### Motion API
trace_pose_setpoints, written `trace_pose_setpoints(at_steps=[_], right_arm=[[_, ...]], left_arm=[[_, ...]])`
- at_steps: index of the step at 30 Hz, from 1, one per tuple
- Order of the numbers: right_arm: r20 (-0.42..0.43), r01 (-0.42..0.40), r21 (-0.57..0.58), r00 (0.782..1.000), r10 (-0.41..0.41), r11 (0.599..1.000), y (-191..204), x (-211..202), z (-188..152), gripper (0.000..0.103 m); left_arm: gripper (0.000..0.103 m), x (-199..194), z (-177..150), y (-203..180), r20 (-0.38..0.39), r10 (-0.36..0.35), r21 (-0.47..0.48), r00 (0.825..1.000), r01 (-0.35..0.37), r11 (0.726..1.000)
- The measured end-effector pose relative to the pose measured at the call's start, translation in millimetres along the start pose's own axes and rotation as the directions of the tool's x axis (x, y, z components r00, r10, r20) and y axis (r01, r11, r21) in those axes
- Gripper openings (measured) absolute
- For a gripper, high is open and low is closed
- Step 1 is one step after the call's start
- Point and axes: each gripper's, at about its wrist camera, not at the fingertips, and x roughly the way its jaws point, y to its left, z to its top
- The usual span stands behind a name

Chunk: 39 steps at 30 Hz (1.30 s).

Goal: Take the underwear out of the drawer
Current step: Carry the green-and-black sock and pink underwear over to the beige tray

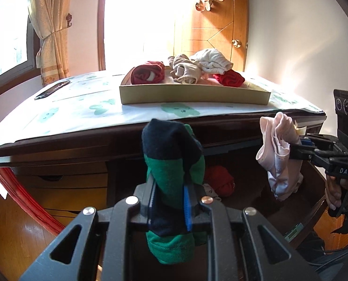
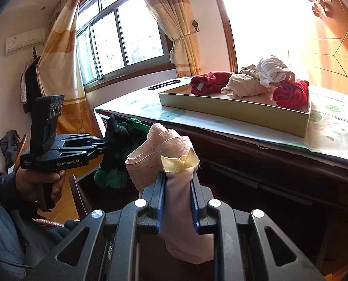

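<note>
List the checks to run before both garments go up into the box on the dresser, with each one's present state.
1. Left tongs shut on the green and navy underwear: ok.
2. Right tongs shut on the pink underwear: ok.
3. Both garments lifted clear of the drawer: ok.
4. Bare floor left in the box for two more: cannot tell; four garments already lie in it.
5. Drawer emptied: not ok; a red garment remains inside.
</note>
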Motion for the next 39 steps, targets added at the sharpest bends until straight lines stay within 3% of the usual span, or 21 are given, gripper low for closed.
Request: trace_pose_setpoints(at_steps=[21,28,39], right_arm=[[0.177,0.016,0.080,0.984,-0.030,0.997,-12.2,-31.3,-2.5,0.021],[0.224,0.017,0.088,0.974,-0.037,0.996,-13.4,-40.0,-5.2,0.021],[0.305,-0.005,0.096,0.952,-0.024,0.995,-16.7,-55.0,-5.3,0.021]], left_arm=[[0.017,-12.3,14.2,-10.5,0.067,0.053,0.001,0.996,-0.053,0.999],[0.017,-13.9,16.1,-14.7,0.068,0.066,0.014,0.995,-0.067,0.998],[0.017,-25.3,25.9,-21.9,0.132,0.052,0.031,0.990,-0.056,0.998]])
